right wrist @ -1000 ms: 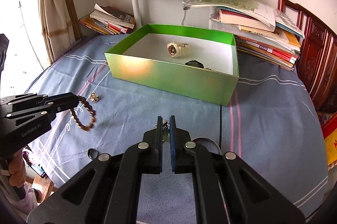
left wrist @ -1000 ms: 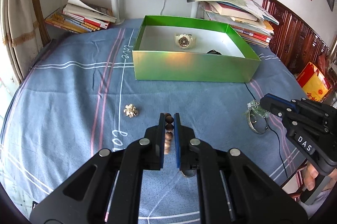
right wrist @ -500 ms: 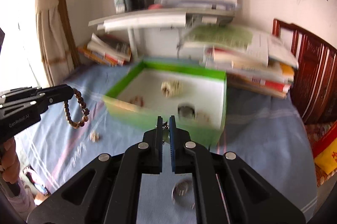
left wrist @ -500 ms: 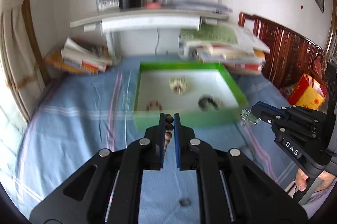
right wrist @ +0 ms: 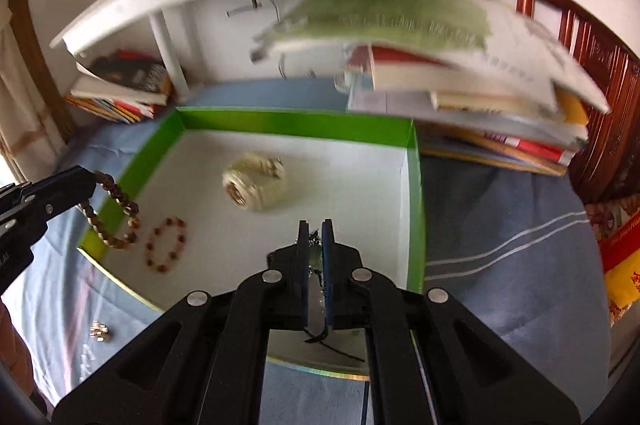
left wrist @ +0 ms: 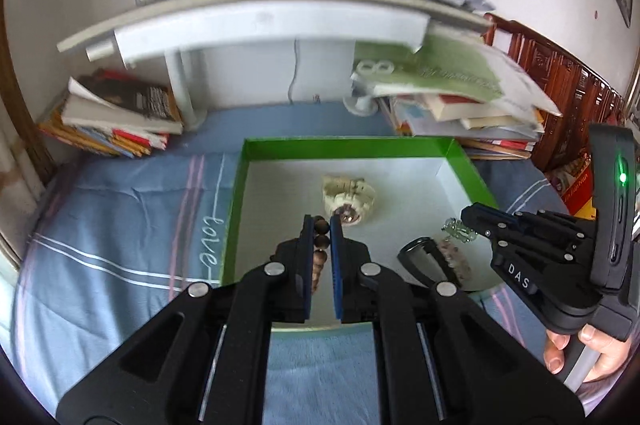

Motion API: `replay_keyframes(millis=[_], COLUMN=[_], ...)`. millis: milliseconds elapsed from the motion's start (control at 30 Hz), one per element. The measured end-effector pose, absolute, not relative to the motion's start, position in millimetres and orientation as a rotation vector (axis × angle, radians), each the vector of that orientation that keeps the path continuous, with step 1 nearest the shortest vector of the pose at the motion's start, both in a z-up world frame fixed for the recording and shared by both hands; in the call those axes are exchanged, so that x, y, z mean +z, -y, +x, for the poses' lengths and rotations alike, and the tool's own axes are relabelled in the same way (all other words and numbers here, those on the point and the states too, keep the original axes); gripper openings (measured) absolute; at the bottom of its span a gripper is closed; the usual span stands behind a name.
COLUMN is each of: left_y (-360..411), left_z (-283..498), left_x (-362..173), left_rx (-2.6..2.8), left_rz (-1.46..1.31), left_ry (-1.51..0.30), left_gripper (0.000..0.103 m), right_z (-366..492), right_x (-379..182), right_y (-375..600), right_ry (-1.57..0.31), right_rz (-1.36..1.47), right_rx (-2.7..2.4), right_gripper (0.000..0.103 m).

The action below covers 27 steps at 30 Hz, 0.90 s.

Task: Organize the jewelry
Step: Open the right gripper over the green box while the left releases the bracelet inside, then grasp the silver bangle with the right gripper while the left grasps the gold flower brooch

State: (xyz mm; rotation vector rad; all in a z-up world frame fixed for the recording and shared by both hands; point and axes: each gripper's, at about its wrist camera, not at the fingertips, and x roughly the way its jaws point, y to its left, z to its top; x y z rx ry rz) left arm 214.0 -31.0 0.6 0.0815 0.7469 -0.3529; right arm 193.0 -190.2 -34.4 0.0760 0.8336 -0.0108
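1. Blue tablecloth (left wrist: 120,209) with striped lines and the word "love": a second ago filling most of both views, now pushed to the edges, with the shelf and book stacks (left wrist: 116,121) looming closer and blurred.
2. Green box (right wrist: 296,125) with white floor: earlier standing well ahead of both grippers, now directly beneath them, its near wall hidden under the black gripper bodies.
3. Cream wristwatch (right wrist: 256,185): lying on the box floor near the middle, in the same spot as before, now just beyond the fingertips.
4. Left gripper (left wrist: 322,225): closed tight on a brown bead bracelet (right wrist: 116,213), as a second ago; then over bare cloth, now hanging over the box's left wall, the loop dangling just above the rim.
5. Right gripper (right wrist: 315,229): clamped shut on a small sparkly charm piece (left wrist: 458,229) with a thin dark cord; earlier low over the cloth, now raised over the box's right half.
6. Dark watch (left wrist: 424,253): lying in the box below the right gripper.
7. Small reddish bead bracelet (right wrist: 166,245): flat on the box floor by the left wall.
8. Gold trinket (right wrist: 100,331): on the cloth outside the box, now behind the grippers.
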Motion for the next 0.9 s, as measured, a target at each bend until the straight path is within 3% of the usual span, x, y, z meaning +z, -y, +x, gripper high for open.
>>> replay_keyframes(millis=[33, 67, 100, 133, 167, 367, 600, 800, 900], left_y=[28.6, 26.2, 23.4, 20.3, 14.9, -5.5, -14.9, -12.9, -8.0], left_z=[218.1, 220.1, 219.5, 217.5, 210.0, 135.6, 71.6, 59.2, 55.0], left_x=[-4.0, -6.4, -7.1, -5.9, -2.7, -12.4, -79.5, -89.5, -92.5], left_rx=[-0.342, -0.323, -0.306, -0.294, -0.288, -0.178, -0.237, -0.248, -0.268], left_rz=[0.075, 0.07, 0.065, 0.059, 0.06, 0.189, 0.227, 0.21, 0.21], left_ry=[-0.764, -0.776, -0.777, -0.774, -0.757, -0.718, -0.878, -0.901, -0.905], left_gripper=[0.008, 0.009, 0.014, 0.021, 0.036, 0.064, 0.07, 0.075, 0.075], right_z=[189.9, 186.8, 181.5, 171.1, 160.6, 73.6, 16.8, 13.9, 17.1], right_x=[-34.0, -31.8, -28.0, -21.4, -16.4, -24.3, -80.9, -89.8, -101.0], right_y=[190.3, 191.8, 192.9, 196.2, 199.0, 218.3, 218.0, 174.2, 159.7], right_ry=[-0.824, -0.814, -0.805, -0.788, -0.772, -0.774, -0.922, -0.946, -0.978], right_rz=[0.071, 0.076, 0.091, 0.12, 0.136, 0.113, 0.152, 0.096, 0.076], right_rx=[-0.017, -0.019, -0.013, 0.007, 0.022, 0.009, 0.027, 0.142, 0.165], right_gripper=[0.008, 0.016, 0.031, 0.038, 0.042, 0.042, 0.041, 0.04, 0.024])
